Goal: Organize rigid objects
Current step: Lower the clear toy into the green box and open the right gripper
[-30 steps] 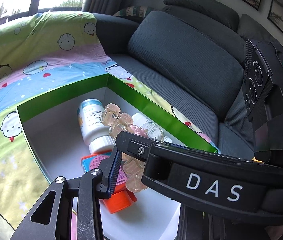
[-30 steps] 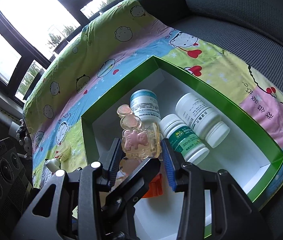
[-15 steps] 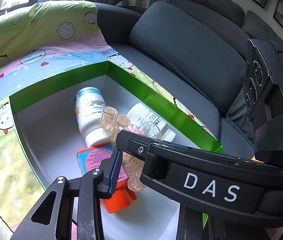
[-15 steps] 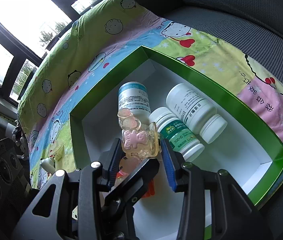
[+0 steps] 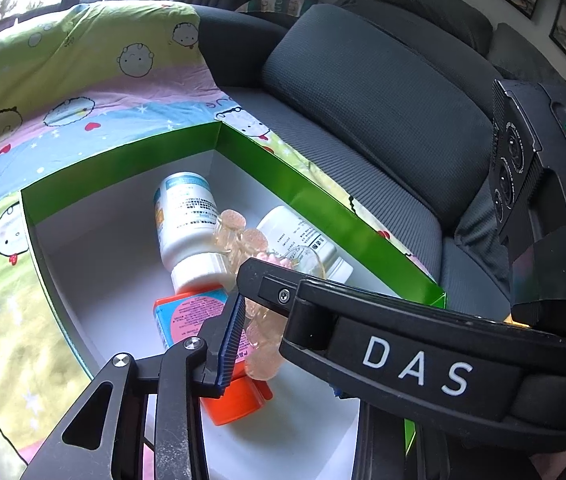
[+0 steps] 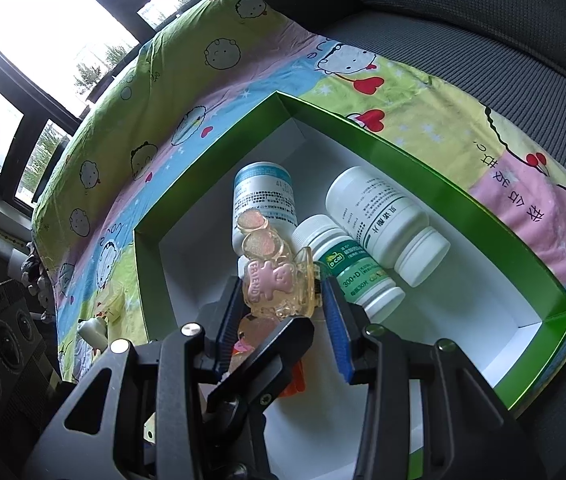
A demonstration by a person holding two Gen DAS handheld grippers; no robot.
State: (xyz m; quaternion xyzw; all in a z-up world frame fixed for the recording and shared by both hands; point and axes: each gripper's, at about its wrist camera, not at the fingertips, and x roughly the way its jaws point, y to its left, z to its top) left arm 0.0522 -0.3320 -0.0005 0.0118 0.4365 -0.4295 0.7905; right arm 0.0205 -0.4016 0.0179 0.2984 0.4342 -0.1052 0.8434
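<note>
A green box with a white inside [image 5: 123, 160] [image 6: 423, 172] lies on a cartoon-print blanket. In it lie a blue-capped white bottle [image 5: 185, 216] [image 6: 263, 200], a plain white bottle [image 6: 383, 220] [image 5: 303, 240], a green-label bottle [image 6: 351, 272] and an orange-lidded container [image 5: 199, 320]. My right gripper [image 6: 283, 296] is shut on a clear pink bear-shaped hair clip [image 6: 275, 280] above the box. In the left wrist view the clip [image 5: 259, 332] lies next to my left gripper's one visible finger [image 5: 231, 336]; the right gripper's body hides the other finger.
The blanket [image 6: 203, 80] covers a dark sofa seat [image 5: 363, 100] with back cushions. Small loose items [image 6: 95, 320] lie on the blanket left of the box. Windows are behind.
Both grippers with the clip have shifted slightly over the box; the view of the box has moved a little. The grip on the clip is unchanged.
</note>
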